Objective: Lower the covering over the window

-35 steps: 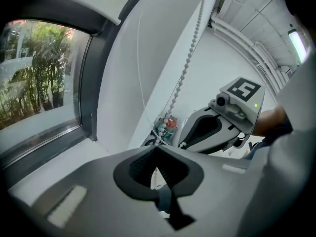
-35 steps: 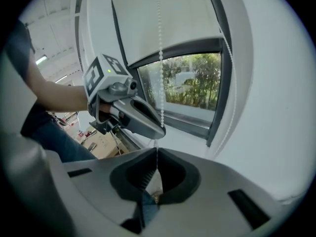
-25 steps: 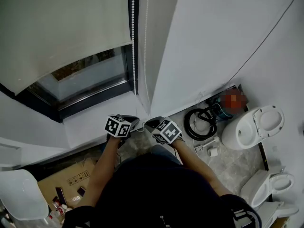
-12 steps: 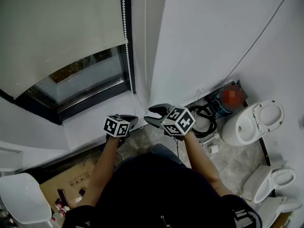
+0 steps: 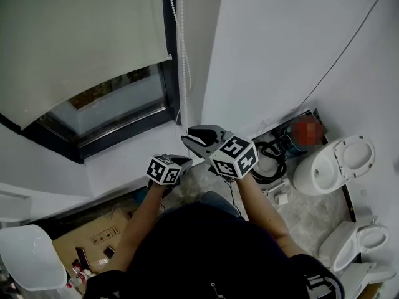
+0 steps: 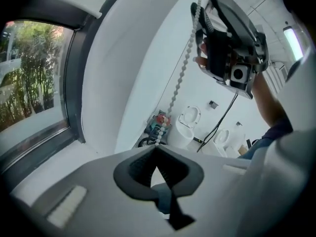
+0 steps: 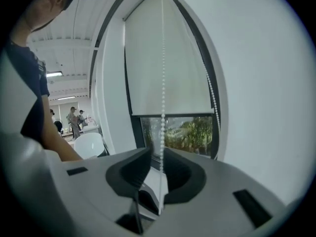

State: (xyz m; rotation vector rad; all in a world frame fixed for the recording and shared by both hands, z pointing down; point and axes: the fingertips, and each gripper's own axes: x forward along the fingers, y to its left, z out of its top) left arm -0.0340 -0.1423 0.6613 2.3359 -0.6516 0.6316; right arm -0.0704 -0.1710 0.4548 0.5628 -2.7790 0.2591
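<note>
chain (image 7: 162, 58) pinched low in left hand-held gripper (image 6: 157, 149); higher right hand-held gripper's (image 7: 157, 153) narrowing jaws straddle it.

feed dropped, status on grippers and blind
Left gripper shut on bead chain. Right gripper open around chain, jaws just closing. Blind partway down, lower window uncovered.

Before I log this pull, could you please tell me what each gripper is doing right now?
Left gripper: shut on the bead chain.
Right gripper: open, jaws just closing in, bead chain between them, not gripped.
</note>
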